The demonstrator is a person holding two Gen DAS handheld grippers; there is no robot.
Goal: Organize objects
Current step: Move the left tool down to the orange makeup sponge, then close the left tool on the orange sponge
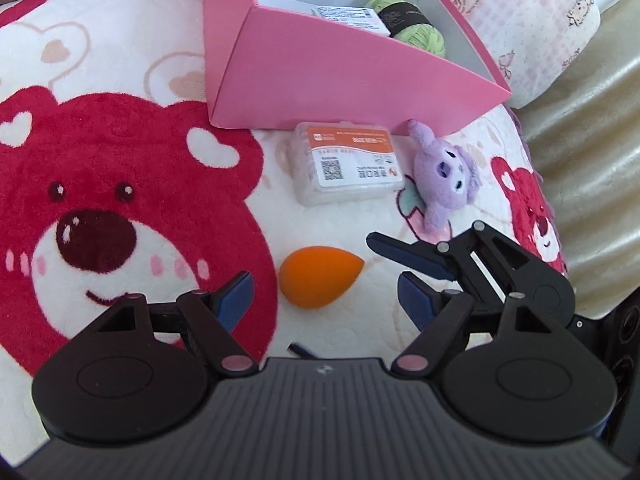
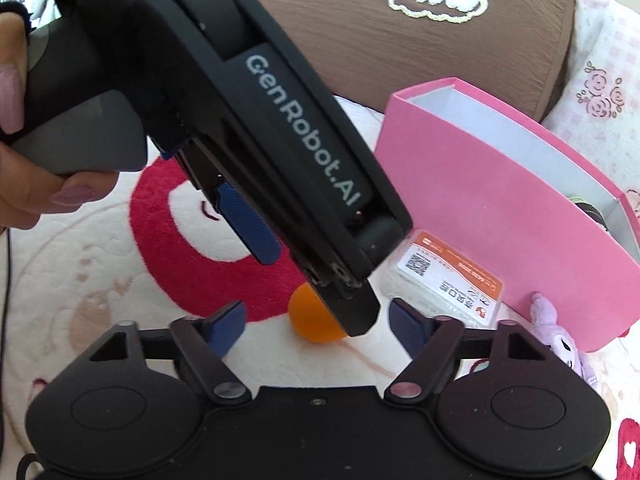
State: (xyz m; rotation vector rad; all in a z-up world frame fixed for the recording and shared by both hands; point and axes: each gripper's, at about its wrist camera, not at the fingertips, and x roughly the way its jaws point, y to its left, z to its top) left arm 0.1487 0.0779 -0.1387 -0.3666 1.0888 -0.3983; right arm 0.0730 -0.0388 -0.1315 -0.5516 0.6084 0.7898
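An orange teardrop sponge lies on the bear blanket. My left gripper stands open around it, and its blue pads are clear of the sponge on both sides. My right gripper is open close beside the left one. One of the right gripper's fingers crosses in from the right. In the right wrist view the left gripper's black housing hides most of the sponge. A clear plastic case with an orange label and a purple plush toy lie in front of the pink box.
The pink box holds a green yarn ball and a white labelled pack. A brown cushion sits behind the box, with a floral pillow at the right. A person's hand holds the left gripper's handle.
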